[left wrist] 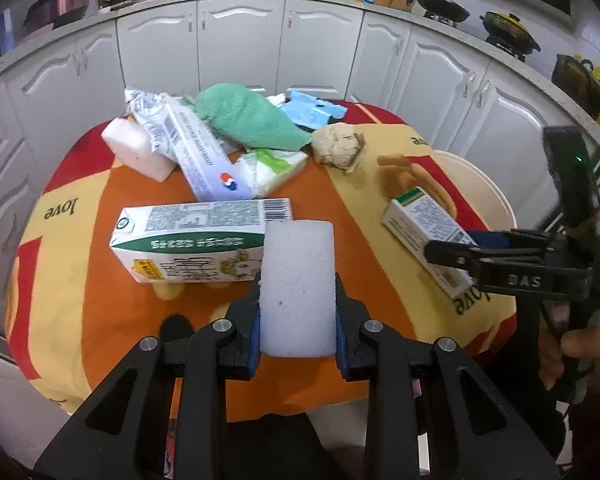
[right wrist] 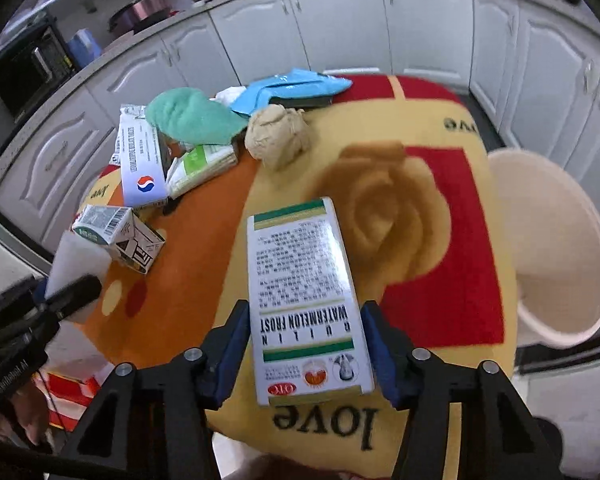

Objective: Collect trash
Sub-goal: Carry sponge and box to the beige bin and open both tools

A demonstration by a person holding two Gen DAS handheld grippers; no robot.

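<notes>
My left gripper (left wrist: 297,312) is shut on a white foam block (left wrist: 298,284), held above the near edge of the table (left wrist: 340,208). It also shows at the left of the right wrist view (right wrist: 78,266). My right gripper (right wrist: 306,354) is shut on a white and green "Watermelon Frost" box (right wrist: 300,280), seen from the side in the left wrist view (left wrist: 424,228). A cream bin (right wrist: 556,248) stands right of the table. A milk carton (left wrist: 196,236) lies just beyond the foam block.
At the table's far side lie a green cloth (left wrist: 248,116), a blue wrapper (left wrist: 312,112), a crumpled brown paper ball (left wrist: 338,146), a long white box with a Pepsi logo (left wrist: 204,156), a tissue pack (left wrist: 272,168) and a white block (left wrist: 136,148). White cabinets (left wrist: 240,40) stand behind.
</notes>
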